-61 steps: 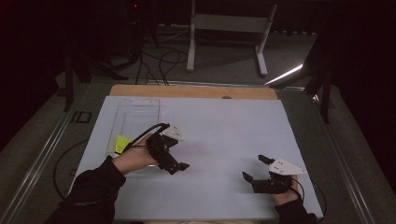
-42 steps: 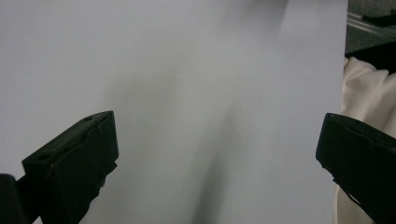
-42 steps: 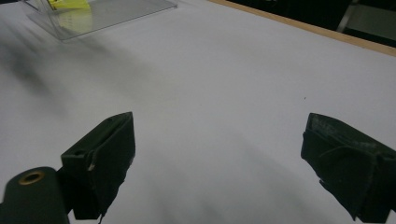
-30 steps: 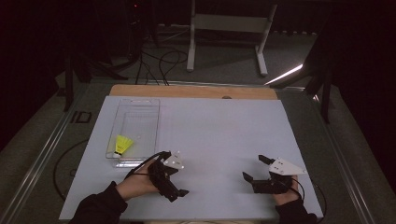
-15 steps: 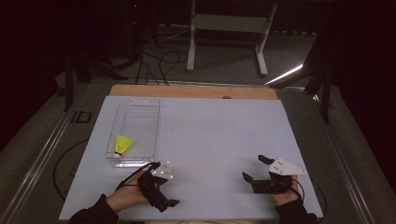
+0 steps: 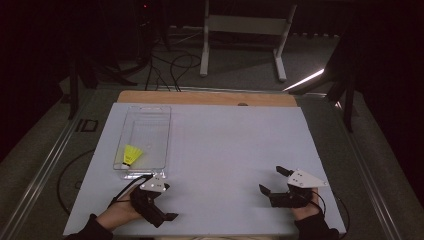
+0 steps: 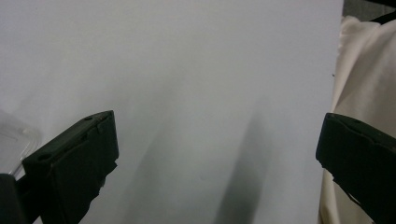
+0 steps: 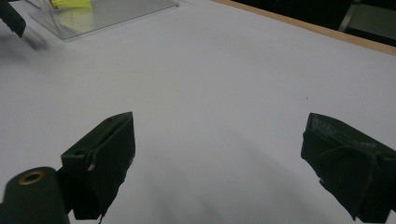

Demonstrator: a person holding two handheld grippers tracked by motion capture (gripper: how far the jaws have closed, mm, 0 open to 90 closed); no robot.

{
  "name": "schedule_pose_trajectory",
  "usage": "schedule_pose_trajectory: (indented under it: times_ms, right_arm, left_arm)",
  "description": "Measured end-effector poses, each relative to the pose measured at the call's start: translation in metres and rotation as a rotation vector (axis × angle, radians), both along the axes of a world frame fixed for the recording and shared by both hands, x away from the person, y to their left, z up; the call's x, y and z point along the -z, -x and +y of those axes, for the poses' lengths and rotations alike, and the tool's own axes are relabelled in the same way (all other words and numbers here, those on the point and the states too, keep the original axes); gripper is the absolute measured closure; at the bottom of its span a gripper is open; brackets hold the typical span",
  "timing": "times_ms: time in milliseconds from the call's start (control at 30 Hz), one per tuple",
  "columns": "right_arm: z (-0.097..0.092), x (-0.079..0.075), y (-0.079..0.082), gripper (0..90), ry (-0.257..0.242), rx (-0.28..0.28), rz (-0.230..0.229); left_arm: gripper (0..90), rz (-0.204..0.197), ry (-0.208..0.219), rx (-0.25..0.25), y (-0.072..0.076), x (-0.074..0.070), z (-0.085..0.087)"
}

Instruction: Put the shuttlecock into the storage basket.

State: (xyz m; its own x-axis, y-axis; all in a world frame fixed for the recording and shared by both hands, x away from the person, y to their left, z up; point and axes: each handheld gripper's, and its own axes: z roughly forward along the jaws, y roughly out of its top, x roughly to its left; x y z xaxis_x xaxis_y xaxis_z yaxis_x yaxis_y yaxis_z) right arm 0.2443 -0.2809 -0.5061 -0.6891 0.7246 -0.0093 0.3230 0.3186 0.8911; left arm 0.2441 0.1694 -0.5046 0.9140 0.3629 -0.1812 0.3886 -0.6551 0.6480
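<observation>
Yellow shuttlecock [image 6: 131,155] in clear tray [image 6: 162,131]: likely feather-light, skirt crushable; best pinched gently at the cork. Left gripper [image 6: 165,216] and right gripper [image 6: 270,181] both spread apart, empty.

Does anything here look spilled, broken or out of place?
Nothing stands out. The yellow shuttlecock lies on its side inside the clear tray, and the left gripper and right gripper, both open, hold nothing.
</observation>
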Motion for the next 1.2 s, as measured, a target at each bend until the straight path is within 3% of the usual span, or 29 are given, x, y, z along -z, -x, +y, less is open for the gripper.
schedule_pose_trajectory:
  times_ms: [300,467,700,733,867,1200]
  right_arm:
    - [0.000,0.001,0.000,10.0,0.001,0.001,0.007]
    - [0.000,0.001,0.000,10.0,0.003,-0.002,0.008]
    - [0.000,0.001,0.000,10.0,0.003,-0.002,0.009]
    - [0.000,0.001,0.000,10.0,0.002,-0.005,0.011]
    - [0.001,0.002,0.000,10.0,0.004,-0.012,0.014]
    - [0.001,0.002,0.000,10.0,0.002,-0.019,0.023]
  left_arm:
    - [0.1,-0.007,0.020,-0.084,0.003,0.005,0.014]
    - [0.1,-0.032,0.064,-0.145,0.003,0.008,0.019]
    - [0.0,-0.064,0.116,-0.178,0.005,0.008,0.018]
    - [0.0,-0.080,0.140,-0.180,0.007,0.009,0.017]
    - [0.0,-0.105,0.144,-0.201,0.007,0.009,0.012]
    - [0.1,-0.122,0.167,-0.258,0.005,0.015,0.010]
